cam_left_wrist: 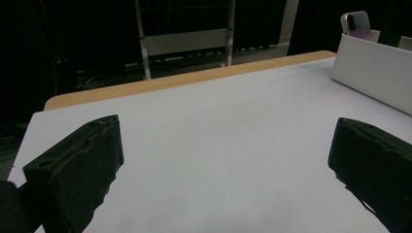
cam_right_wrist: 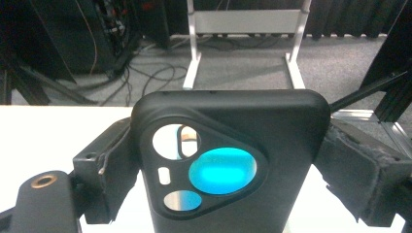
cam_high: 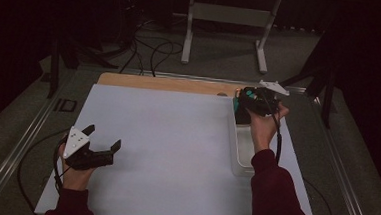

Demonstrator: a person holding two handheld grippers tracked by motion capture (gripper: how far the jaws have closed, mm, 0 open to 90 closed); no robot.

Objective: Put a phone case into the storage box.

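Note:
My right gripper [cam_high: 245, 105] is shut on a black phone case [cam_right_wrist: 228, 145] held upright over the far end of a white bin [cam_high: 243, 158]. The case [cam_high: 249, 97] has a rounded three-cornered camera panel with several cut-outs, one showing teal. Black jaws press on both of its side edges in the right gripper view. My left gripper [cam_high: 104, 136] rests low over the near left of the white table sheet [cam_high: 166, 136], open, with nothing between its jaws [cam_left_wrist: 226, 160]. In the left gripper view the bin [cam_left_wrist: 374, 68] stands at the far right, with a pale purple phone [cam_left_wrist: 357, 23] sticking up from it.
A bare wooden strip [cam_high: 170, 83] runs along the table's far edge. Beyond it on the floor stand a grey metal frame [cam_high: 229, 14] and loose cables [cam_high: 147, 49]. Metal rails [cam_high: 21, 142] flank the table on both sides.

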